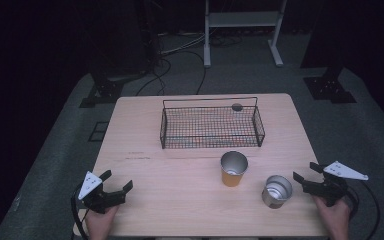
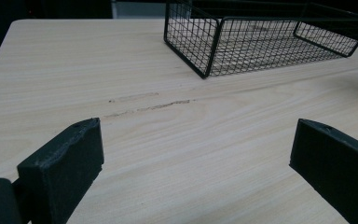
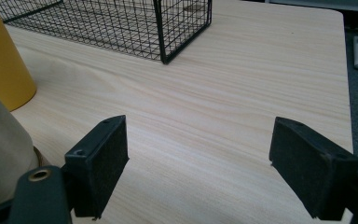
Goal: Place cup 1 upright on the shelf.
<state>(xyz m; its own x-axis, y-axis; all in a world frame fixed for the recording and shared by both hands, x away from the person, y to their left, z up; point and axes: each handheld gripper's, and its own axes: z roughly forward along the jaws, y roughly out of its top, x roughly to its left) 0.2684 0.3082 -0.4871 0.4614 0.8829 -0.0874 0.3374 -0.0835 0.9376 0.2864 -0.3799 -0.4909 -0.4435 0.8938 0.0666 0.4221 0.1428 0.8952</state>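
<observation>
Right gripper view crops the silver cup [image 3: 0, 154] beside the released right gripper [image 3: 198, 165].

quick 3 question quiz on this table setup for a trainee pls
1. Which cup stands nearer the right tongs: A, the orange cup, or B, the silver cup?
2. True or false: both cups sit inside the wire basket.
3. What do the left tongs hold?

Key: 1 B. 2 false, both stand on the table in front of it. 3 nothing, the jaws are open over bare wood.
</observation>
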